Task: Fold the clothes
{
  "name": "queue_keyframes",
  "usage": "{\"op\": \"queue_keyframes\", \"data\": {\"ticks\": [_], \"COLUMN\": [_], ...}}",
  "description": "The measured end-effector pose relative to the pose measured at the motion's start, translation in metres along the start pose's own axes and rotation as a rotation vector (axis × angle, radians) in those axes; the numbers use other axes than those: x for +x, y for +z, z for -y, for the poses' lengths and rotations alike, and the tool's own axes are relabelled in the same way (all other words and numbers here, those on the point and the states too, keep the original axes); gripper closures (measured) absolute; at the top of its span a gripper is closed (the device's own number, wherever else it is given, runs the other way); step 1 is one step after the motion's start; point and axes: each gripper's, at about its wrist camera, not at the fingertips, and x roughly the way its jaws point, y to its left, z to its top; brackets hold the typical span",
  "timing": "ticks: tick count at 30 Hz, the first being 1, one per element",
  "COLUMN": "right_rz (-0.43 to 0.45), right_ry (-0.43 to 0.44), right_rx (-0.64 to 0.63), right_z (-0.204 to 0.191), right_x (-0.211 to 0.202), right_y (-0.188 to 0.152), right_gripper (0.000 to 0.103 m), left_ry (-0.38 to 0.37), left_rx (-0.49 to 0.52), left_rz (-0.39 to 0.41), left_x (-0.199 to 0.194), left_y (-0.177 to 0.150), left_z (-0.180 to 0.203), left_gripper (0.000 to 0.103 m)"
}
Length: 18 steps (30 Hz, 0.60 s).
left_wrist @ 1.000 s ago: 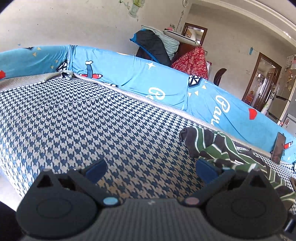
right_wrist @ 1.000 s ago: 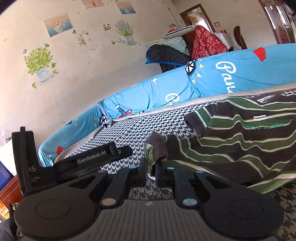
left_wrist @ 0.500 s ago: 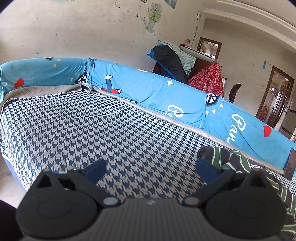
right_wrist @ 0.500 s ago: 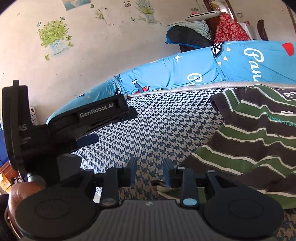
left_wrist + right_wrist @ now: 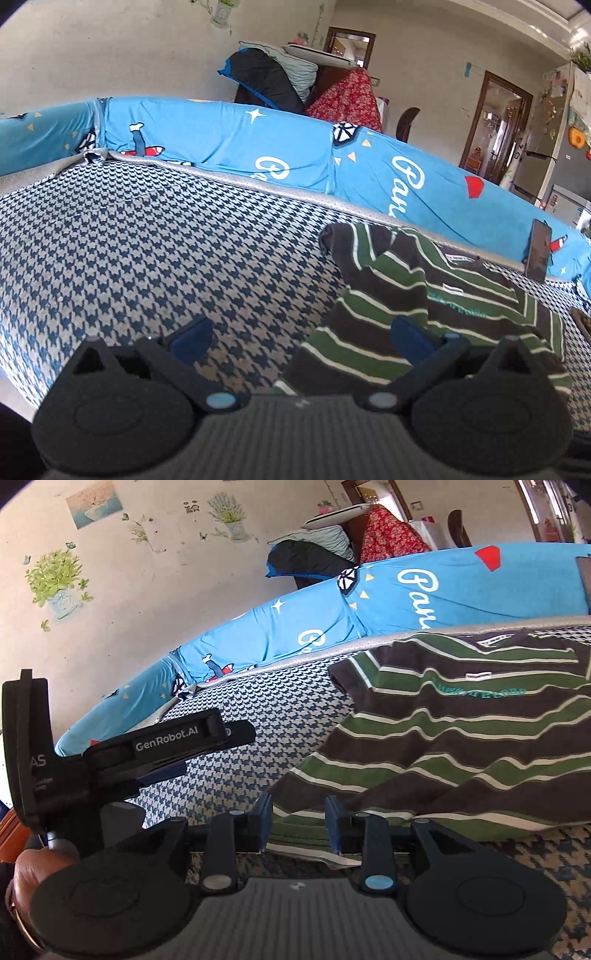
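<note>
Both tongs are released: the left tongs (image 5: 301, 334) gape wide over the striped knit shirt (image 5: 424, 302), the right tongs (image 5: 298, 821) straddle its hem. The shirt lies rumpled on a houndstooth-woven sofa (image 5: 147, 240).

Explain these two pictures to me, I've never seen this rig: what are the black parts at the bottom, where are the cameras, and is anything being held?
No robot arm here: a person carries a two-finger gripper in each hand, and a fisheye camera on each looks forward along its fingers. The black parts at the bottom are the grippers themselves.

The left wrist view shows the left gripper, fingers wide apart, holding nothing. The right wrist view shows the right gripper, also open, with the shirt's edge lying between its fingers, not clamped. The black tool at the left of that view is the left gripper seen from the side.

A striped shirt lies on the checked sofa seat, partly folded. A phone leans against the blue backrest.
</note>
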Motion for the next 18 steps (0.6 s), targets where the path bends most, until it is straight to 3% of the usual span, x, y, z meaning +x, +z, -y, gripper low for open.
{"op": "queue_keyframes", "data": {"ticks": [8, 13, 18], "right_rz": [0.037, 0.055, 0.073], "right_ry": [-0.157, -0.278, -0.327], "right_rx": [0.121, 0.185, 0.308], "right_z": [0.058, 0.088, 0.118], "right_x": [-0.040, -0.056, -0.068], "right_y": [-0.010, -0.014, -0.021], "right_gripper": [0.071, 0.071, 0.059], "left_ry": [-0.151, -0.189, -0.183], "left_rx": [0.184, 0.322, 0.442], "left_rz": [-0.084, -0.102, -0.108], "left_x": [0.004, 0.003, 0.006], "left_y": [-0.025, -0.042, -0.058], "left_z": [0.048, 0.077, 0.103], "left_gripper": [0.000, 0.000, 0.000]}}
